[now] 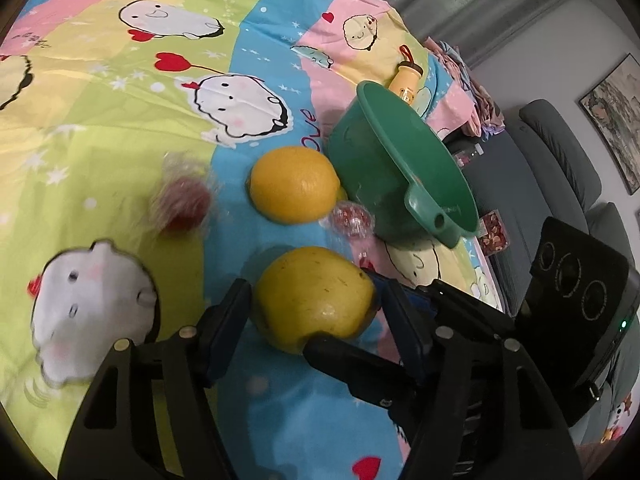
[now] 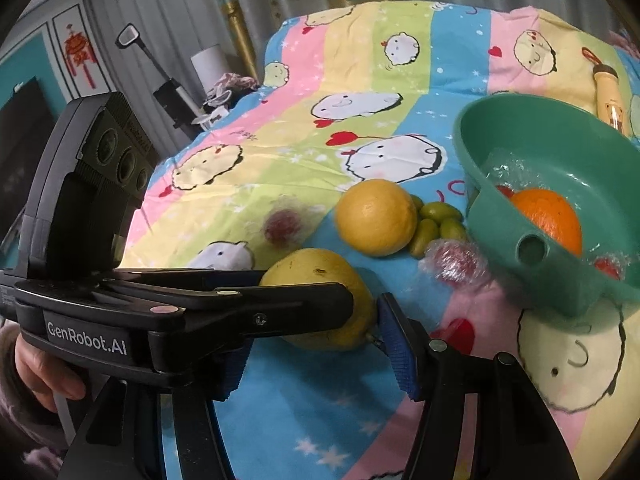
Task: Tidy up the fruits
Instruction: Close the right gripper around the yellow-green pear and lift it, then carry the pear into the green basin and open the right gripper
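Note:
A large yellow pear (image 1: 316,296) lies on the cartoon bedsheet, and my left gripper (image 1: 314,304) is shut on it, one pad on each side. In the right wrist view the left gripper (image 2: 304,286) reaches in from the left across the pear (image 2: 320,268). My right gripper (image 2: 314,332) stands open just in front of the pear, its right pad by the stem. A round yellow citrus (image 2: 374,218) sits behind. The green bowl (image 2: 560,112) holds an orange (image 2: 548,216) and wrapped red fruit.
Two red fruits in clear wrap (image 1: 182,200) (image 1: 352,216) and several small green fruits (image 2: 436,220) lie on the sheet. A yellow bottle (image 1: 408,76) lies beyond the bowl (image 1: 400,152). The bed's edge drops off right of the bowl, with a grey sofa (image 1: 560,152) past it.

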Motion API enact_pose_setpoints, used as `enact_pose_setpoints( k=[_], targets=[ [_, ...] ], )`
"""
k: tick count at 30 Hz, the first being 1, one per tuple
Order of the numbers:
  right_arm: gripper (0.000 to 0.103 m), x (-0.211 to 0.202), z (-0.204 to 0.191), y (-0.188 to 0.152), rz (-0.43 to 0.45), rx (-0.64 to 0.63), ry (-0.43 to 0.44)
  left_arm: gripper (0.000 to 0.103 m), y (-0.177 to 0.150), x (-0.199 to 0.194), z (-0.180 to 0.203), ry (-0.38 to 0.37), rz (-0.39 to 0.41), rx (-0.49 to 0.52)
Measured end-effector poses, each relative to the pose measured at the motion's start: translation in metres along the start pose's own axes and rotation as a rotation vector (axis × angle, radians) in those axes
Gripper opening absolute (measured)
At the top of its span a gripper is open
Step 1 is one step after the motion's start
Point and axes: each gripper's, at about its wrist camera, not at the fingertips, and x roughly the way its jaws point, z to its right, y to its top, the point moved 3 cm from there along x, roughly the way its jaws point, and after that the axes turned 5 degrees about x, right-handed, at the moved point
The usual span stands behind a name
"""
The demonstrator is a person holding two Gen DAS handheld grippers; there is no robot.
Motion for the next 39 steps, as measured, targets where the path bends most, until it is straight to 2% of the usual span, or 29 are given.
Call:
enact_pose_setpoints(
  k=[8,18,26,39],
  targets=[
    [0.062,-0.021,-0.025,-0.011,0.018,-0.024,0.03,0.066,-0.015,-0.03,0.012,0.016,0.031,0.01],
    [0.062,-0.058,-0.033,-0.002,0.112,-0.029,0.036,0.066,-0.004,-0.051,0.046,0.02,0.078,0.086],
    [0.062,-0.088,-0.009,0.009,0.21,0.012,0.014,0.066,0.02,-0.039,0.082,0.001,0.075,0.174],
    [0.062,-0.112,0.05,0.032,0.332,0.101,-0.031,0.066,0.067,0.008,0.127,-0.035,0.061,0.284]
  ],
)
